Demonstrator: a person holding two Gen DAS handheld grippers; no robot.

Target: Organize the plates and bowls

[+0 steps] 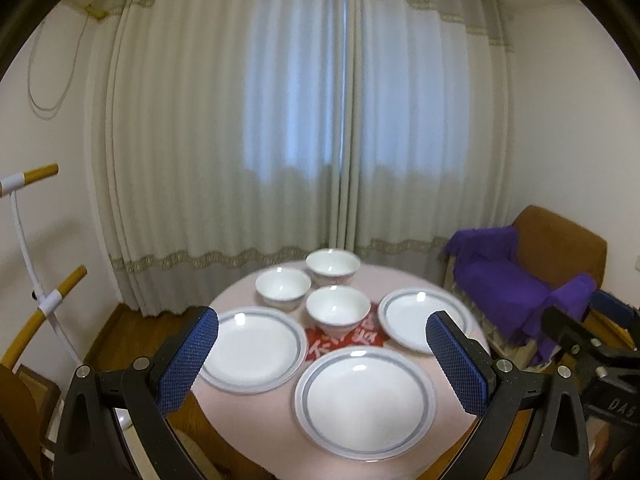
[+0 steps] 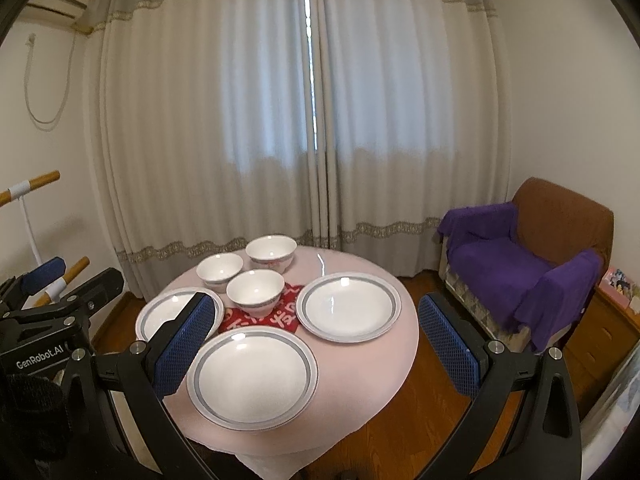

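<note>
On a round pink-clothed table (image 1: 248, 424) lie three white plates with grey rim bands: a near plate (image 1: 365, 402), a left plate (image 1: 253, 349) and a right plate (image 1: 424, 318). Three white bowls stand behind them: a middle bowl (image 1: 338, 311) on a red mat (image 1: 340, 342), a left bowl (image 1: 283, 287) and a far bowl (image 1: 333, 266). My left gripper (image 1: 322, 336) hangs open above the near edge, holding nothing. My right gripper (image 2: 316, 322) is open too, over the table's right side, with the near plate (image 2: 253, 379) and right plate (image 2: 348, 306) below it.
Closed curtains (image 1: 304, 128) hang behind the table. A brown armchair with a purple throw (image 2: 520, 272) stands at the right on a wooden floor. A white rack with wooden handles (image 1: 32, 264) is at the left. The other gripper's body (image 2: 48, 320) shows at the left edge.
</note>
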